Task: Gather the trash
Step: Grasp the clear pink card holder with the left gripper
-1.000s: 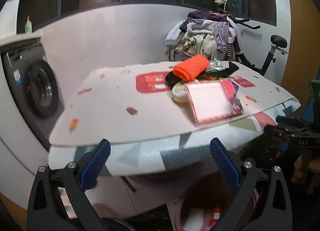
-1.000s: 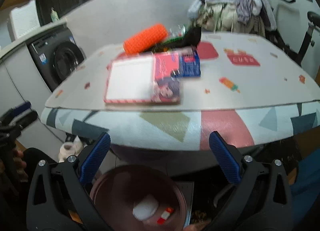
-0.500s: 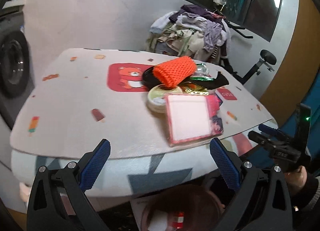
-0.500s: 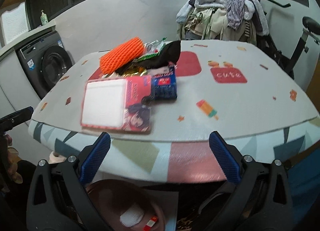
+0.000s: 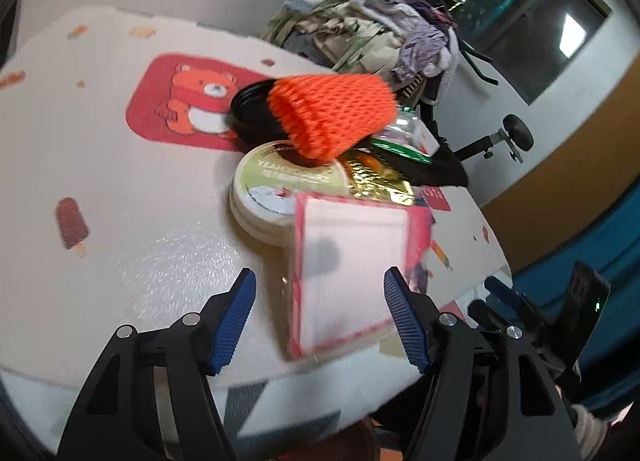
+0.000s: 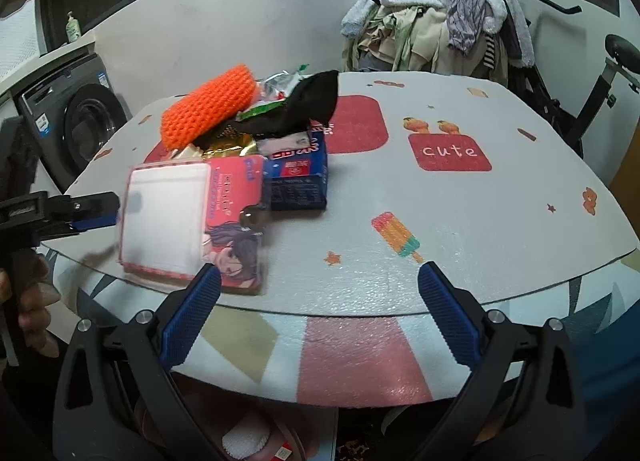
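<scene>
Trash is heaped toward one side of the table (image 6: pixel 480 221), with the pink card package (image 5: pixel 348 273) lying flat at the near edge, within easy reach. Left tongs (image 5: pixel 320 317) straddle the package, jaws closing but not yet touching it. Right tongs (image 6: pixel 316 313) hover apart and empty over bare table beside it.

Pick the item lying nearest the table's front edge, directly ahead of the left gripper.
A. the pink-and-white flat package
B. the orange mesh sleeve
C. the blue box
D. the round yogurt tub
A: the pink-and-white flat package lies at the table edge, framed by the left gripper.
</scene>
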Demonstrator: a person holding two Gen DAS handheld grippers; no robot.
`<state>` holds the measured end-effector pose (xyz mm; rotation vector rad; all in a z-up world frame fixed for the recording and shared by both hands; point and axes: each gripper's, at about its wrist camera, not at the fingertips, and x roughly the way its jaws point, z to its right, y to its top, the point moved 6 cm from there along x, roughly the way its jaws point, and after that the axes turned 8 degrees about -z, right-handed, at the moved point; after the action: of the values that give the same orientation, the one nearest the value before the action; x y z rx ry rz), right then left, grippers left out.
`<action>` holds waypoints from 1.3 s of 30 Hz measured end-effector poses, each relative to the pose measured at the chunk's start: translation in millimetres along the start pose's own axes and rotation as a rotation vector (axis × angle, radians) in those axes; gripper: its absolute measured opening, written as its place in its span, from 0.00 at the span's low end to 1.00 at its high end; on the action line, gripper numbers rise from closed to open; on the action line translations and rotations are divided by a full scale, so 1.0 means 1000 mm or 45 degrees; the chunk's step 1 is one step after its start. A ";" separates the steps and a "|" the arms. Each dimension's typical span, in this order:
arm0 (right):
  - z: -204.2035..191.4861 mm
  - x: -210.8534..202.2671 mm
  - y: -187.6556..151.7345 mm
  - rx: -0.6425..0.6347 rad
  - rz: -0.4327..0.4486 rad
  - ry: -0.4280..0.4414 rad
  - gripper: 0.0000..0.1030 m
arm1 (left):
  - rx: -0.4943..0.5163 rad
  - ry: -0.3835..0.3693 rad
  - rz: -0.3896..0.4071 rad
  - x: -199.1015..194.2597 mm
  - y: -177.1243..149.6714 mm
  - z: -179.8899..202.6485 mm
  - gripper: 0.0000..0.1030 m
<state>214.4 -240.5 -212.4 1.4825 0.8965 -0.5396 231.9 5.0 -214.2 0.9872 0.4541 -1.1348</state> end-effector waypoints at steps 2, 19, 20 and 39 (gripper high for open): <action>0.005 0.001 0.004 0.017 0.007 0.013 0.94 | 0.003 0.004 -0.037 0.010 0.005 -0.003 0.63; -0.001 0.002 0.026 0.021 0.052 0.078 0.94 | 0.048 -0.236 0.003 -0.012 0.006 0.022 0.21; -0.001 0.000 0.026 0.023 0.057 0.079 0.94 | 0.068 -0.247 0.021 -0.020 0.007 0.027 0.20; -0.048 -0.015 0.035 -0.085 0.065 0.164 0.94 | 0.057 0.057 0.293 -0.181 0.015 -0.015 0.18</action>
<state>225.3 -195.1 -173.2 1.4878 0.9651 -0.3767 176.4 116.6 -81.6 1.0763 0.3418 -0.9205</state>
